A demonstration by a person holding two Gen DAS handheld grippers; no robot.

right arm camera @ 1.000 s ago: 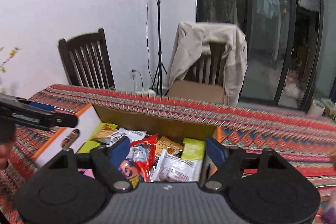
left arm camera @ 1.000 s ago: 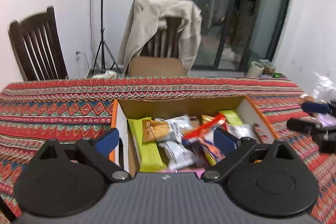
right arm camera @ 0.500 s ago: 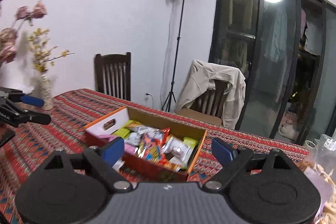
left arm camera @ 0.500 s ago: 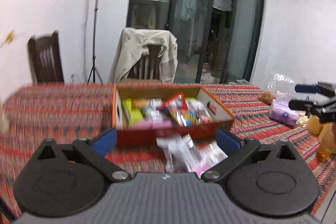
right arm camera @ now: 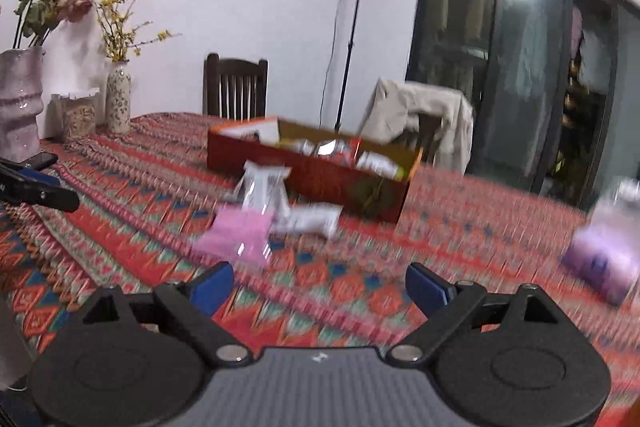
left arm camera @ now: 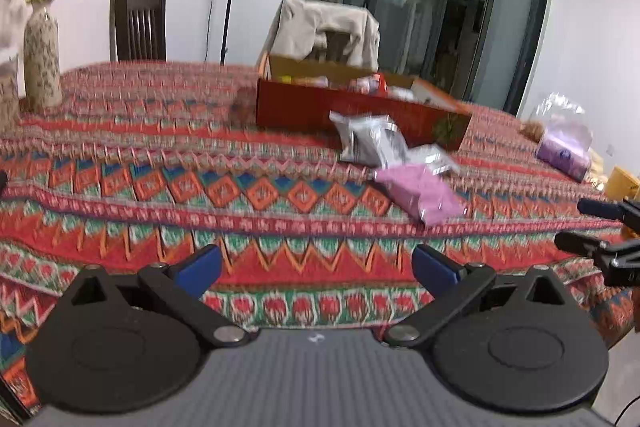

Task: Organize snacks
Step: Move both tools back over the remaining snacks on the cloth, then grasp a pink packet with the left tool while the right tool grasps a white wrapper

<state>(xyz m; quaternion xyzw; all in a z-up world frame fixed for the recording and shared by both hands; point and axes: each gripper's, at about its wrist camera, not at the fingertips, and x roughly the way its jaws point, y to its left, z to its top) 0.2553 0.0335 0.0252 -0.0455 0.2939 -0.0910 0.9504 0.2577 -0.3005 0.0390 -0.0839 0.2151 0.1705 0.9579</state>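
Note:
A red-orange cardboard box (left arm camera: 360, 107) full of snack packets stands on the patterned tablecloth; it also shows in the right wrist view (right arm camera: 312, 175). In front of it lie two silver packets (left arm camera: 370, 141) (right arm camera: 264, 187) and a pink packet (left arm camera: 420, 193) (right arm camera: 240, 231). My left gripper (left arm camera: 316, 265) is open and empty, low at the table's near edge, far from the box. My right gripper (right arm camera: 320, 285) is open and empty, above the cloth short of the pink packet. Each gripper's tips show at the other view's edge.
Vases with flowers (right arm camera: 118, 99) (left arm camera: 40, 67) and a phone (right arm camera: 38, 161) stand at the left end. A purple tissue pack (left arm camera: 564, 151) (right arm camera: 600, 259) lies at the right. Chairs (left arm camera: 138, 25), one draped with a jacket (left arm camera: 324, 27), stand behind the table.
Both grippers have pulled back from directly over the box to the table's near side. Several packets in front of the box have come into view. Both stay open.

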